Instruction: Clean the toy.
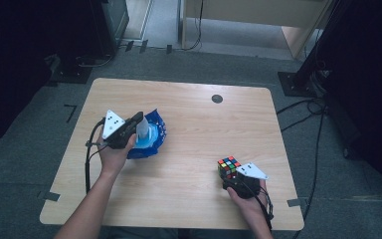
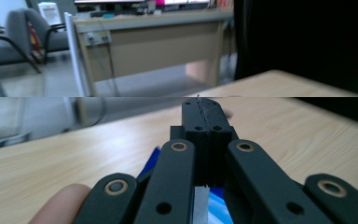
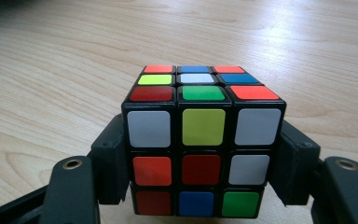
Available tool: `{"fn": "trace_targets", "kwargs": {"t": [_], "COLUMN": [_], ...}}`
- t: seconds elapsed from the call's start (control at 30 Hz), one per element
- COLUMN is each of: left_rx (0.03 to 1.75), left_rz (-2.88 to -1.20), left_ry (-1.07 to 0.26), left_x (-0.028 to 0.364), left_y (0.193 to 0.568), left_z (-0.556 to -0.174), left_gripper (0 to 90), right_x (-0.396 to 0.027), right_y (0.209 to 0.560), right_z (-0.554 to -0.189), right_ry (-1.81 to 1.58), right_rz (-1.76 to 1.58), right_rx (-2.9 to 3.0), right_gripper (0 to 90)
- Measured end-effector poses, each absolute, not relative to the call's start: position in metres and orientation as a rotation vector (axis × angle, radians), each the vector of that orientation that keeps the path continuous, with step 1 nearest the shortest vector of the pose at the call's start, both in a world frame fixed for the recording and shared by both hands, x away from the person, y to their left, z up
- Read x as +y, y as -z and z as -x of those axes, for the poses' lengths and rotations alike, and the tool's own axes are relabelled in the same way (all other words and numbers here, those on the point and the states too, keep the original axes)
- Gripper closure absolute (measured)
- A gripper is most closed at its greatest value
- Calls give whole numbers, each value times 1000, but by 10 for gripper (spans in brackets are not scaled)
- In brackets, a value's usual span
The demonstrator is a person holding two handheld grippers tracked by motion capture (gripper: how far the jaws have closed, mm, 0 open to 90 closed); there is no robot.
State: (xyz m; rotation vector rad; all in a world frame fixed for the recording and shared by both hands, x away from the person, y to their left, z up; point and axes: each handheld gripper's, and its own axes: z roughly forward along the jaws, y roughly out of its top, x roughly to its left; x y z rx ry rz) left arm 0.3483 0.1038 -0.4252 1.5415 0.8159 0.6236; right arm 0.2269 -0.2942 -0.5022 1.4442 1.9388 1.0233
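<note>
My left gripper [image 1: 138, 121] sits over the left half of the wooden table [image 1: 189, 129], jaws fully closed; in the left gripper view the two black pads meet flush with only a thin seam between them. Beneath and just ahead of them lies a blue bag [image 1: 151, 137], crumpled and open at the top, with a pale, whitish piece [image 1: 143, 129] rising from it toward my jaws. From the high view the tips seem to pinch that pale piece, but I cannot tell for certain; the left gripper view shows a white and blue edge [image 2: 209, 205] directly under the jaws. The bag's long axis runs roughly from the near left to the far right of the table. No print on the bag is readable. Further right, near the front right corner, my right gripper [image 3: 200, 158] holds a colour cube [image 3: 200, 144], jaws partly open and pressed against its two opposite sides. The cube stands upright and square to the jaws, its underside on or just above the table; which, I cannot tell. The face toward the camera reads white, yellow, white; red, red, white; red, blue, green. It is scrambled. A small dark round disc [image 1: 217, 98] lies at the far side.
</note>
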Motion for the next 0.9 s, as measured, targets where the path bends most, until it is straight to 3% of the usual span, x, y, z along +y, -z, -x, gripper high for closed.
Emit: {"fn": "trace_targets", "kwargs": {"t": [0.1, 0.17, 0.2, 0.23, 0.27, 0.37, 0.4, 0.47, 0.6, 0.9], "left_rx": [787, 766, 766, 713, 713, 736, 793, 971, 1016, 914], "left_rz": [-1447, -1552, -1552, -1682, -1682, -1739, -1681, -1555, -1539, -1622], "left_ry": [-625, -768, -768, -869, -869, -722, -618, -542, -673, -587], "left_x": [111, 103, 103, 93, 93, 89, 95, 108, 116, 114], "left_y": [422, 421, 421, 426, 426, 435, 435, 433, 425, 434], "left_z": [-341, -338, -338, -337, -337, -343, -347, -355, -355, -348], "left_gripper": [900, 900, 900, 900, 900, 900, 900, 900, 900, 900], "right_x": [-295, -295, -295, -294, -294, -292, -292, -292, -293, -292], "right_y": [502, 502, 502, 503, 503, 502, 502, 502, 503, 503], "right_z": [-227, -227, -227, -227, -227, -227, -227, -227, -226, -227], "right_ry": [-1026, -1027, -1027, -1027, -1027, -1024, -1023, -1022, -1026, -1022], "right_rz": [-1444, -1443, -1443, -1448, -1448, -1440, -1437, -1438, -1443, -1431], "right_rx": [1939, 1938, 1938, 1936, 1936, 1940, 1941, 1940, 1939, 1941], "right_gripper": [345, 346, 346, 346, 346, 345, 346, 345, 346, 346]}}
